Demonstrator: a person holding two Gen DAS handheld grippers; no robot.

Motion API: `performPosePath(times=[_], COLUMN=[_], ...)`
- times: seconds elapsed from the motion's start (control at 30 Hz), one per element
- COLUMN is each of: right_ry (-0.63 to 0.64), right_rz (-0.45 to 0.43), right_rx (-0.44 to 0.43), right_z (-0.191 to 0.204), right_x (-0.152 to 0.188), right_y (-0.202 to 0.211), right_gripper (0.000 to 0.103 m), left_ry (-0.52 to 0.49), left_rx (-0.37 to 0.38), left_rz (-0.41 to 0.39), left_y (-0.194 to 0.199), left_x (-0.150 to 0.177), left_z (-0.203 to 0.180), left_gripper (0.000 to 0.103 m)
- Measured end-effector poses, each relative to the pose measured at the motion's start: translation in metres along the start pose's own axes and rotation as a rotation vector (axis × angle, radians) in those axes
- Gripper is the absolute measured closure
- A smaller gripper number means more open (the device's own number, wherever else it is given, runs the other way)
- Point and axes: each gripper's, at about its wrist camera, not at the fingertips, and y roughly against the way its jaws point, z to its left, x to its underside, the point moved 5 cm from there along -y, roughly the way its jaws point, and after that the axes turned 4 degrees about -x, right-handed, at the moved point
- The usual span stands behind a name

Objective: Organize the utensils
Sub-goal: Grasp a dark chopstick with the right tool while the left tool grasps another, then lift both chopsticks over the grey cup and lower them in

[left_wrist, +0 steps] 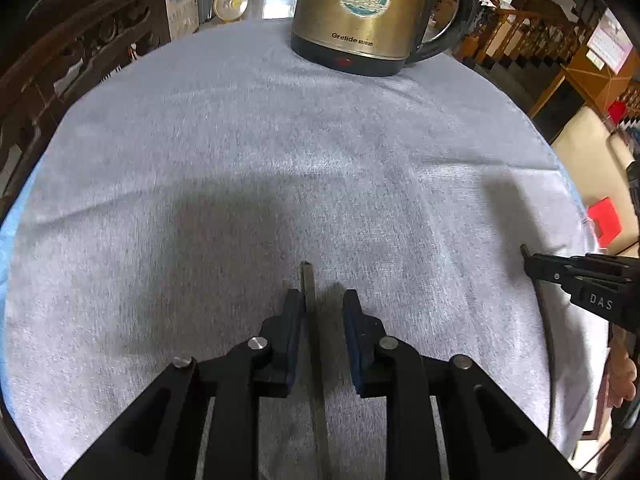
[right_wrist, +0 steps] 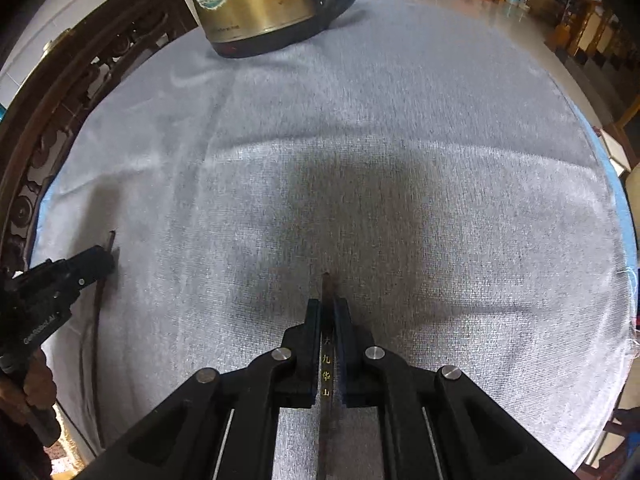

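In the left wrist view a dark chopstick (left_wrist: 307, 276) runs between the fingers of my left gripper (left_wrist: 323, 296). It lies against the left pad, and a clear gap separates it from the right pad, so the gripper is open. My right gripper (right_wrist: 328, 308) is shut on a second dark chopstick (right_wrist: 326, 286) with gold characters along it; its tip pokes out just past the fingertips, close to the grey cloth (right_wrist: 400, 160). Each gripper also shows at the edge of the other view: the right gripper (left_wrist: 532, 264) and the left gripper (right_wrist: 106, 258).
A brass-coloured electric kettle (left_wrist: 360, 12) with a black handle stands at the far edge of the round, cloth-covered table. A carved wooden chair (left_wrist: 60, 60) is at the left. A person's hand (left_wrist: 622, 376) holds the right gripper. The floor drops away past the table's rim.
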Motion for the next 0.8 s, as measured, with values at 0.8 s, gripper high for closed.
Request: performPosePath(times=[0.8], right_ry=[-0.092], right_rz=[-0.451], right_rx=[-0.113], right_z=[-0.010], right_x=[0.079], right_y=[0.132], right_gripper=[0.096], left_ry=[0.187], left_rx=[-0.040], left_rz=[-0.391], left_y=[0.149], left_x=[0.059], left_z=[0.039], left_gripper=[0.098])
